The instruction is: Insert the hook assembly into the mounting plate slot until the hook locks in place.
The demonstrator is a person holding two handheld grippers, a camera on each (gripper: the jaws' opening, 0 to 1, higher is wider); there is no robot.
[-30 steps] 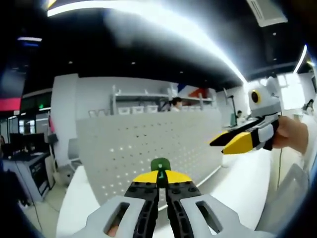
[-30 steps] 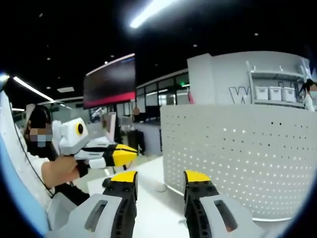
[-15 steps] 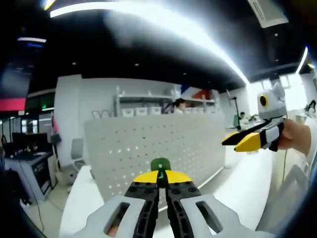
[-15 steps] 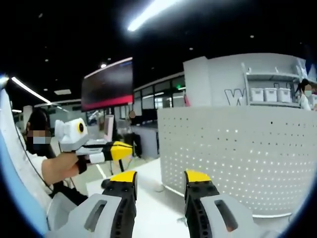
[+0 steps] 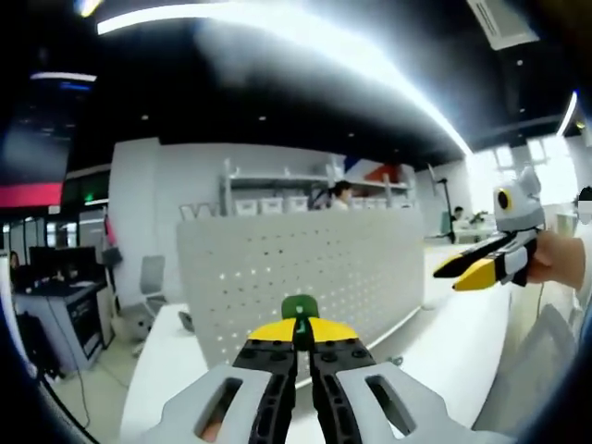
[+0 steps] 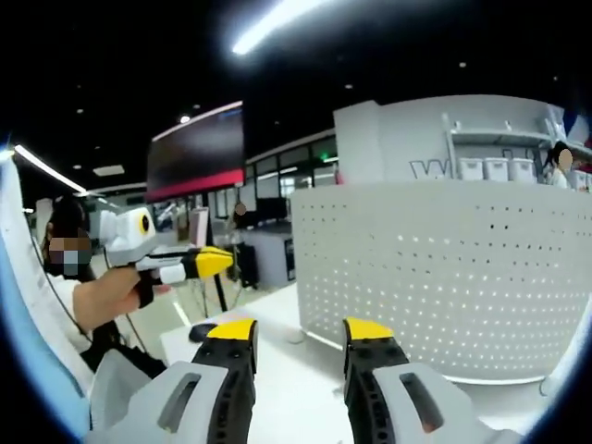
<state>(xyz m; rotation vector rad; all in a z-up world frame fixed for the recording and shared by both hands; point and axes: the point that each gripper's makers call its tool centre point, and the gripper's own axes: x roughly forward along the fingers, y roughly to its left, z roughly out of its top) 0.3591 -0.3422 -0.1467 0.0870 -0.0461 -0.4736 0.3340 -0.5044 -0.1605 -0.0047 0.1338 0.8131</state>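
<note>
A white perforated mounting plate (image 5: 305, 277) stands upright on the white table, facing me; it also fills the right half of the right gripper view (image 6: 444, 277). My left gripper (image 5: 298, 335) is shut on the green hook assembly (image 5: 299, 309), whose green top pokes out above the yellow tips, a short way in front of the plate. In the right gripper view the left gripper (image 6: 199, 264) hangs at the left, held by a hand. My right gripper (image 6: 299, 331) stands open with nothing between its jaws, and shows at the right of the left gripper view (image 5: 481, 268).
The white table (image 5: 444, 342) runs under the plate. A person (image 6: 79, 287) holding the grippers sits at the left of the right gripper view. Behind the plate are shelves with white bins (image 5: 287, 203) and other people. Desks with monitors (image 5: 55, 296) stand at the left.
The right gripper has drifted further right and lower in the left gripper view. The plate appears slightly nearer and more to the right. The left gripper keeps its hold on the hook.
</note>
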